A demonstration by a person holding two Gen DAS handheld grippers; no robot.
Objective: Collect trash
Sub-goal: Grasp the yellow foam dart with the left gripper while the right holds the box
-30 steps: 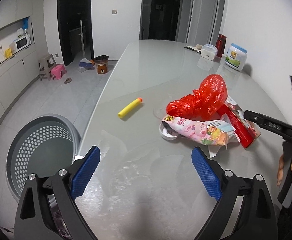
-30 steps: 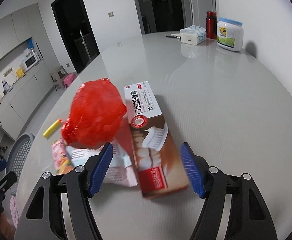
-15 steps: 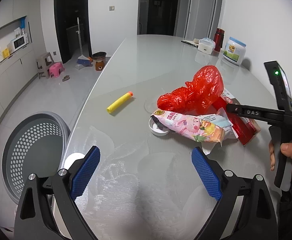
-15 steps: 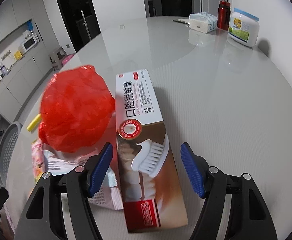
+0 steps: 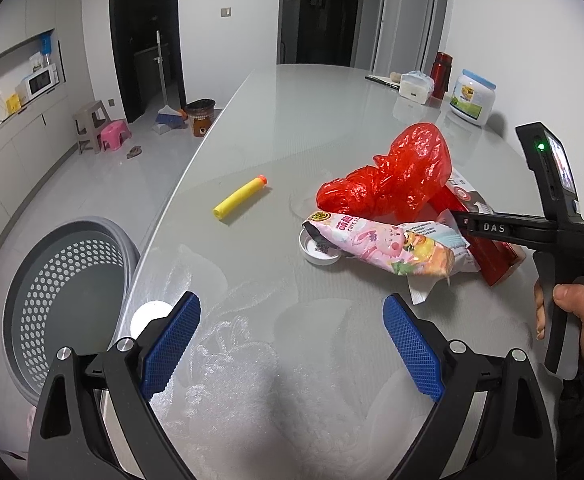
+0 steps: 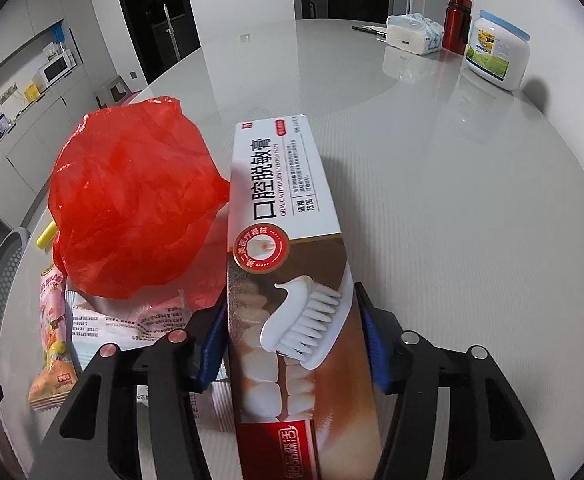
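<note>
A toothpaste box [image 6: 288, 264] lies on the grey table, and my right gripper [image 6: 292, 344] has both pads against its sides. A crumpled red plastic bag [image 6: 132, 204] leans on the box's left side, over a pink snack wrapper [image 6: 52, 320]. In the left wrist view the same pile shows: red bag [image 5: 396, 172], pink wrapper [image 5: 384, 244], a white lid [image 5: 318, 248], the box [image 5: 488, 256] and my right gripper's arm over it. My left gripper [image 5: 292, 344] is open and empty above clear plastic film [image 5: 228, 364] at the table's near edge.
A yellow foam dart [image 5: 242, 198] lies left of the pile. A grey perforated bin [image 5: 64, 300] stands on the floor off the table's left edge. At the far end stand a white jar [image 6: 498, 56], a red bottle [image 6: 456, 26] and a tissue pack [image 6: 414, 34].
My right gripper moved forward over the toothpaste box and closed on its sides. My left gripper drifted slightly, staying open.
</note>
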